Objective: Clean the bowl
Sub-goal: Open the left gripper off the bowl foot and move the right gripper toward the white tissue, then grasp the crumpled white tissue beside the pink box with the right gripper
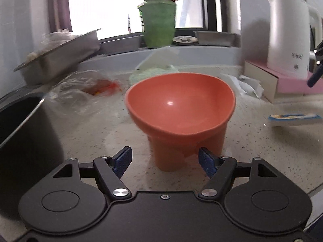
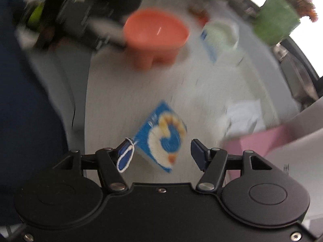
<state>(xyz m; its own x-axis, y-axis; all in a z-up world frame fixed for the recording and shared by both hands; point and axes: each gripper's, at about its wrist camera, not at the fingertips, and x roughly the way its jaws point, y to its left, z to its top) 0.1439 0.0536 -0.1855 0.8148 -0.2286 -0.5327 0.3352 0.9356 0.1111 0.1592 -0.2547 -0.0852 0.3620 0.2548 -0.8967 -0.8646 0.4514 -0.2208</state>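
Risk first: bowl (image 1: 179, 109) stands on a narrow footed base, top-heavy, so a one-sided nudge from the left gripper (image 1: 165, 162) could tip or slide it across the speckled counter (image 1: 272, 151) toward the dark sink (image 1: 24, 125) at frame left. Left jaws stand wide, nothing held; the bowl's foot sits between and just ahead of the blue pads (image 1: 123, 159), apparently not touching. Closing on the rounded foot off-centre could spin it.

Right gripper (image 2: 160, 154) is also wide and empty, hovering over a blue sponge pack (image 2: 161, 137) in lower centre of the right wrist view; a loop of white string (image 2: 126, 157) clings to its left pad and could snag. View is heavily blurred, so a grab now could miss.

Bowl is upright, mouth facing up, rim slightly tilted toward the left wrist camera; long axis vertical through the pedestal. It sits centre of the left view and upper centre of the right view. Inside looks clean, one glare spot only. Crumpled paper (image 1: 248, 84) and plastic bag (image 1: 80, 92) lie near it.
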